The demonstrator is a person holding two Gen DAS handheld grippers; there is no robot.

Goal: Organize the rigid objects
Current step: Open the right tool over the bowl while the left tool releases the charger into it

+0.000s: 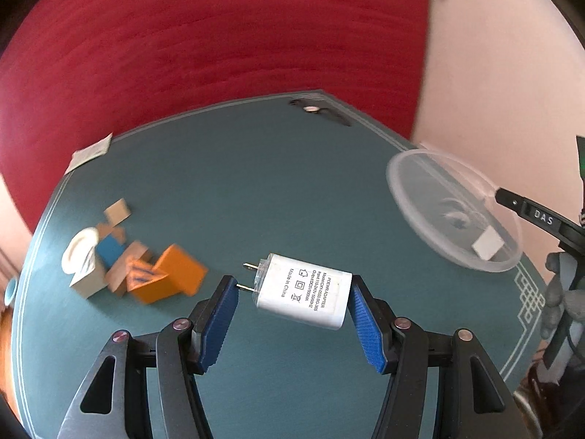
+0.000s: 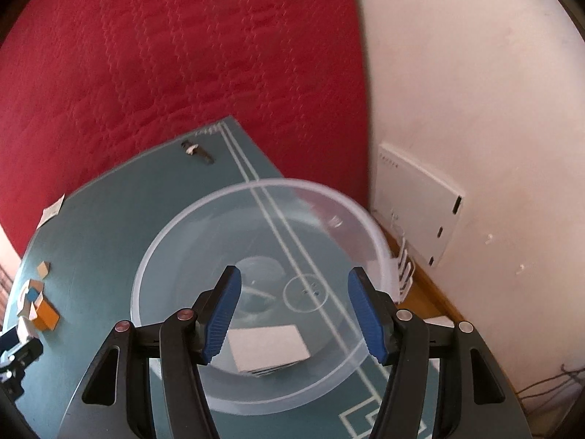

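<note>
Looking down past a red quilted cover (image 1: 219,36) onto a teal table (image 1: 256,183) with pale border lines. Hovering over a clear plastic bowl (image 2: 175,241) at the table's right edge with the right gripper (image 2: 294,285), jaws standing apart, blue pads (image 2: 223,318) pressing on nothing, the bowl's floor showing between and below them. Seeing the same bowl from the left camera, off to the right and well apart from the left gripper (image 1: 294,292).

Passing a blurred heap of orange, blue and plain wooden blocks (image 1: 146,270) on the table's left side, just beyond and left of the left jaw.

Pinching a white charger (image 1: 303,291) lengthwise in the left gripper: right pad pressing against the charger's flat end, left pad meeting the lower of the two metal prongs (image 1: 245,287). Carrying it label-up, tilted a little, spanning the whole gap between the fingertips, printed text sharp while the table behind smears.

Spotting a small white block (image 2: 268,347) lying inside the bowl, low on the near side, just under the right gripper's left jaw.
</note>
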